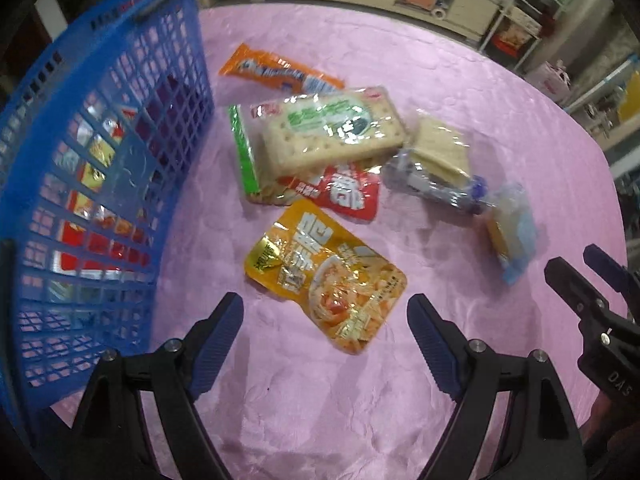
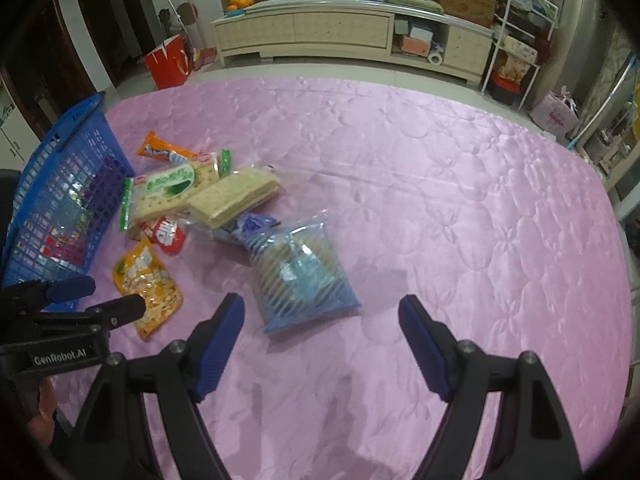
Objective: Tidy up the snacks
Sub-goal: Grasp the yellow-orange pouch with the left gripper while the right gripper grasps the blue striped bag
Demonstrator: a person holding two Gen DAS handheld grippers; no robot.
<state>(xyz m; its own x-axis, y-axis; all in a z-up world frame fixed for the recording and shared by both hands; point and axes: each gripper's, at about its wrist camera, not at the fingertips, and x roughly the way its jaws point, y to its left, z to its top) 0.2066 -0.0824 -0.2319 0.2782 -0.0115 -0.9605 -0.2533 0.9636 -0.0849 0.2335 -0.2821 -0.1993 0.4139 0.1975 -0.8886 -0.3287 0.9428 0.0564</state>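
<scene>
Several snack packs lie on the pink tablecloth (image 2: 440, 200) beside a blue mesh basket (image 1: 100, 140). A yellow pouch (image 1: 324, 272) lies just ahead of my left gripper (image 1: 324, 312), which is open and empty. Behind it lie a red pouch (image 1: 348, 192), a green cracker pack (image 1: 320, 132), an orange wrapper (image 1: 276, 70) and a clear cracker pack (image 1: 436, 160). A blue striped bag (image 2: 300, 272) lies just ahead of my right gripper (image 2: 320, 312), open and empty. The basket (image 2: 64, 200) holds red and yellow packs.
The right gripper shows at the right edge of the left wrist view (image 1: 592, 280); the left gripper shows at the left of the right wrist view (image 2: 92, 296). A cream cabinet (image 2: 340, 28) and shelves stand beyond the table.
</scene>
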